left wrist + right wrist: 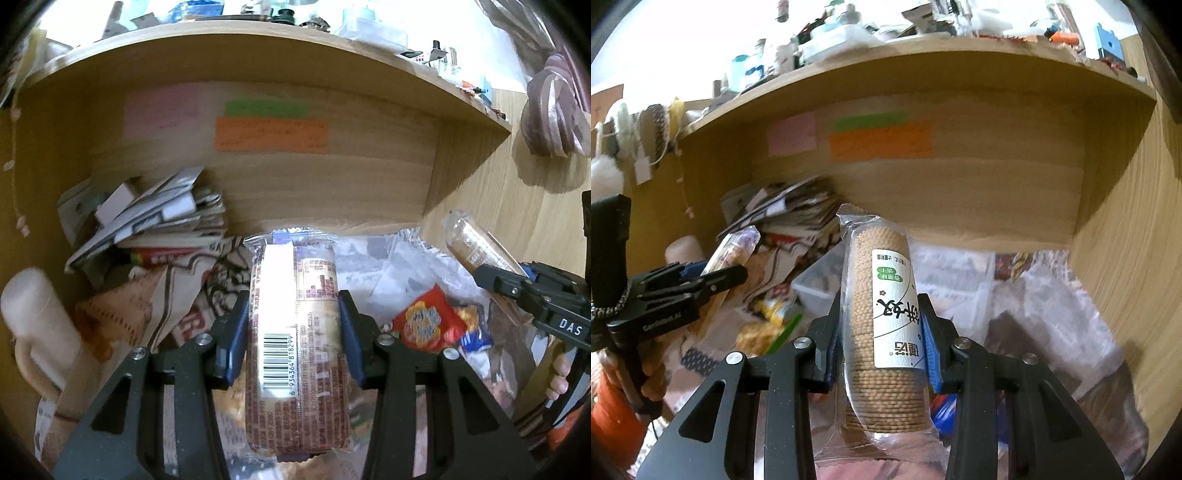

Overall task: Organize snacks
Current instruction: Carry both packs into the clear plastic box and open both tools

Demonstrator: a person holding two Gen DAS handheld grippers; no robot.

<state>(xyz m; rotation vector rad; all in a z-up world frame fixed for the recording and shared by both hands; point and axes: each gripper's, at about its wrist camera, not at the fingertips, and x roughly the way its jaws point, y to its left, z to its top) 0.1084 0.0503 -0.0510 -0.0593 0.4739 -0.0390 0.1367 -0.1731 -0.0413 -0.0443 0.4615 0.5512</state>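
two biscuit packs, barcode pack (295,332) clamped in left gripper (293,336) fingers, cracker sleeve (882,332) clamped in right gripper (882,332), wooden shelf (258,48) alcove, three sticky notes (271,134), cluttered snack pile (436,321)

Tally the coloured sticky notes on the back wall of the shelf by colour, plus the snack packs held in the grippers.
Pink note: 1
Green note: 1
Orange note: 1
Snack packs held: 2, the barcode pack in the left gripper and the cracker roll in the right gripper
Total: 5
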